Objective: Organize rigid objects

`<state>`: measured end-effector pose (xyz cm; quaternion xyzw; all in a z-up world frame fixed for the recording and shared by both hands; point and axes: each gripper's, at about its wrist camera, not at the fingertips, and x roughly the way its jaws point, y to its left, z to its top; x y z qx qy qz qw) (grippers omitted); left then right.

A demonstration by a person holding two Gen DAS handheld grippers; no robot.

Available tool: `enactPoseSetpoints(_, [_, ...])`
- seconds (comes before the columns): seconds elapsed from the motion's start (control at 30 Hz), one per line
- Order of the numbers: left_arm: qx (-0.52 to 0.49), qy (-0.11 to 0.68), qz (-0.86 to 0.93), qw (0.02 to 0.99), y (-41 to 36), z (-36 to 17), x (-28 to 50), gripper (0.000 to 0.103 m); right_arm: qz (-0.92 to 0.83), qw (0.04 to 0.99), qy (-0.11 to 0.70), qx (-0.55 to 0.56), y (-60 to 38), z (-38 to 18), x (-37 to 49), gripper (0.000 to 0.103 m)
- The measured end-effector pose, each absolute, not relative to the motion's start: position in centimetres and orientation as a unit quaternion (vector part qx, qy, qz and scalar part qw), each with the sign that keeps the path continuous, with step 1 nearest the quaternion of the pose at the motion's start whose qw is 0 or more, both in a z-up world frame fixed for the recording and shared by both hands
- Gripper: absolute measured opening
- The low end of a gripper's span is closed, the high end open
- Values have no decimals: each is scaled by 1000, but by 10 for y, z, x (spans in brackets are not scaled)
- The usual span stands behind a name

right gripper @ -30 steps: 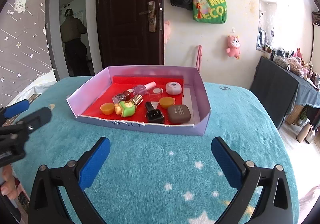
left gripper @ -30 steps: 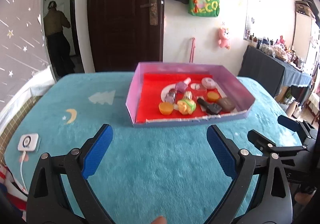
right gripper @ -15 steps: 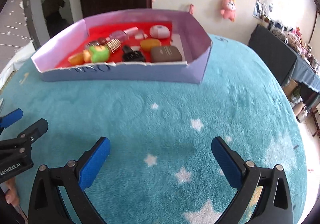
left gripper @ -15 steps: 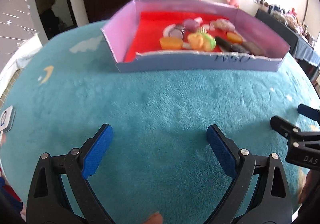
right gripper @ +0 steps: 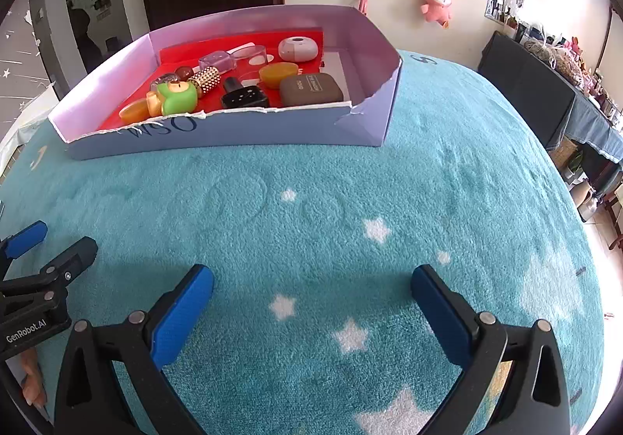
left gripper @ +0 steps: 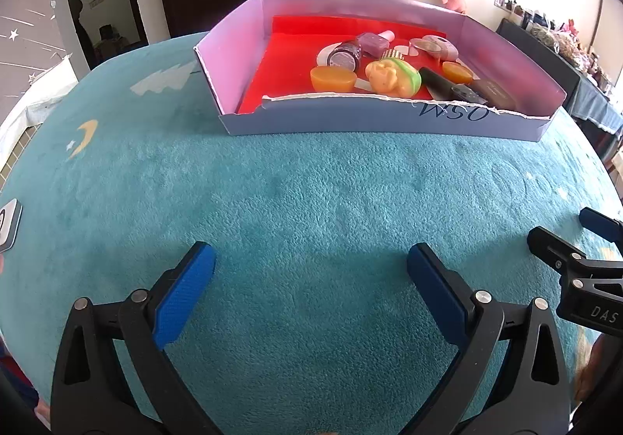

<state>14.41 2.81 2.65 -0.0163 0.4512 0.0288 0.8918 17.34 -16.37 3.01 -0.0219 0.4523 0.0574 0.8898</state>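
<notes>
Both tongs are hanging with their blue-padded fingers spread wide and nothing between them: the left tongs (left gripper: 311,279) at the bottom of the left wrist view, the right tongs (right gripper: 311,289) at the bottom of the right wrist view, each over bare teal plush cloth with stars and a moon (left gripper: 311,201) covering the table. Compared with a second ago, both cameras are tipping downward and closing in, so the shallow lilac cardboard tray with a red lining (left gripper: 241,123) is now sitting larger in the upper middle of each frame. Nothing inside it appears to be shifting: the yellow-and-green toy figure (right gripper: 173,98), the brown rounded case (right gripper: 311,88), the black rectangular clip-like piece (right gripper: 243,96), the orange round lids (left gripper: 333,79) and the white oval case (right gripper: 298,48) are all lying loose together in the tray's right half. The rigid objects are thus gathered in the tray; whether they are waiting to be sorted further or are lying as wanted, this moment is not settling.
</notes>
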Motion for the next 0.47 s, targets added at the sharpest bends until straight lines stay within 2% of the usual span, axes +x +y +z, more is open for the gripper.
enactPoseSetpoints(0.47, [-17, 450, 26, 892, 27, 27, 143, 101, 58, 890, 452, -22, -164, 30, 173, 103])
